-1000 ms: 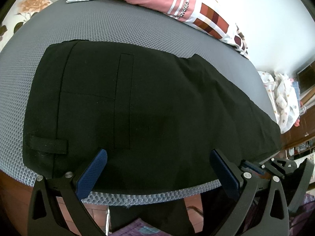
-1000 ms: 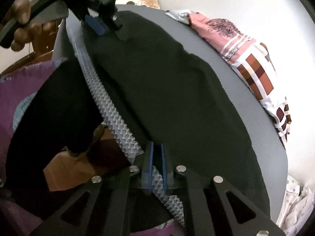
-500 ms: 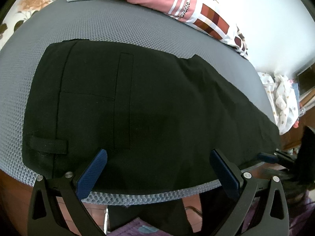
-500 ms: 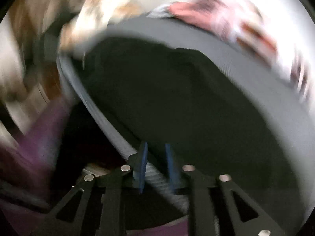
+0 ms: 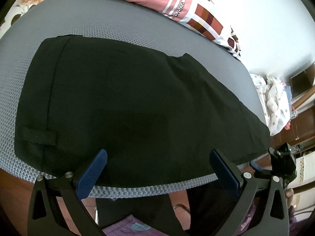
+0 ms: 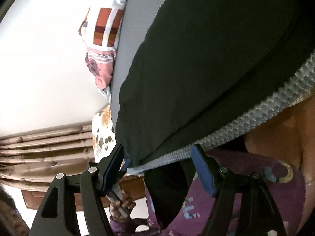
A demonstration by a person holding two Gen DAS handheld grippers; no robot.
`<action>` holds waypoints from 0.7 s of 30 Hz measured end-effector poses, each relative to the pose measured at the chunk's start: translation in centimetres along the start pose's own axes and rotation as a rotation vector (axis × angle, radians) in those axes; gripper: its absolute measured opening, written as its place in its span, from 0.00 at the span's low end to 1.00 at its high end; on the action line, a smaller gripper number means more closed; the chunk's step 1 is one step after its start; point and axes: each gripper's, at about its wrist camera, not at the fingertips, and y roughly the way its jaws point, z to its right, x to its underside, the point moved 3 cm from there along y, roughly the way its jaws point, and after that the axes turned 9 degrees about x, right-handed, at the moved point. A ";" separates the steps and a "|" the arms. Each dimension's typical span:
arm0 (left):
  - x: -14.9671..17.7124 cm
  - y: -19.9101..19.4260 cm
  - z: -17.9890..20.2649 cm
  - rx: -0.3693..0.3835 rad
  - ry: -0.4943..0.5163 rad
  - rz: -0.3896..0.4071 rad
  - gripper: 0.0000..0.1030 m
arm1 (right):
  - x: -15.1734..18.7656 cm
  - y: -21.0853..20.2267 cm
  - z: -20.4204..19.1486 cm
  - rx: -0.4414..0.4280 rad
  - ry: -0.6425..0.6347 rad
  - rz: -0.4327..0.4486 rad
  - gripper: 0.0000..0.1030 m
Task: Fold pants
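Black pants [image 5: 137,102], grey mesh mattress [image 5: 98,25]

Location: a home bedroom. The work surface is a bed [image 5: 102,29] covered in grey mesh fabric, set against a plain white wall [image 5: 275,25]. A patchwork blanket [image 5: 196,9] and a floral pillow [image 5: 25,2] lie at its far edge. Loose laundry [image 5: 275,104] is piled beside dark wooden furniture [image 5: 299,122]. Brown curtains [image 6: 45,149] hang nearby.

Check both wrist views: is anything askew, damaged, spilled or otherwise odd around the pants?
Nothing stands out. The black pants lie flat on the grey mesh mattress, near edge along its border. Both the left gripper and the right gripper are open, holding nothing.
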 end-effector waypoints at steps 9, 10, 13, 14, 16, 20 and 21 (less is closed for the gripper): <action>0.1 0.3 0.1 -0.010 0.003 -0.005 1.00 | -1.0 1.7 0.3 -0.033 0.038 0.005 0.66; 0.1 0.4 0.0 -0.011 0.003 -0.006 1.00 | -1.0 1.8 0.1 -0.046 0.036 0.018 0.67; 0.3 0.6 0.1 -0.024 0.015 -0.016 1.00 | -1.1 2.9 -0.5 -0.036 0.008 0.043 0.59; 0.3 0.7 0.2 -0.031 0.024 -0.018 1.00 | -1.0 3.3 -0.6 -0.029 -0.003 0.040 0.47; 0.4 0.8 0.2 -0.038 0.033 -0.021 1.00 | -0.9 4.0 -0.5 0.019 -0.009 0.049 0.30; 0.4 0.9 0.2 -0.041 0.035 -0.023 1.00 | -0.8 4.6 0.1 0.070 -0.011 0.038 0.05; 0.4 0.9 0.2 -0.041 0.035 -0.022 1.00 | -0.7 4.3 -0.4 0.090 -0.043 0.053 0.05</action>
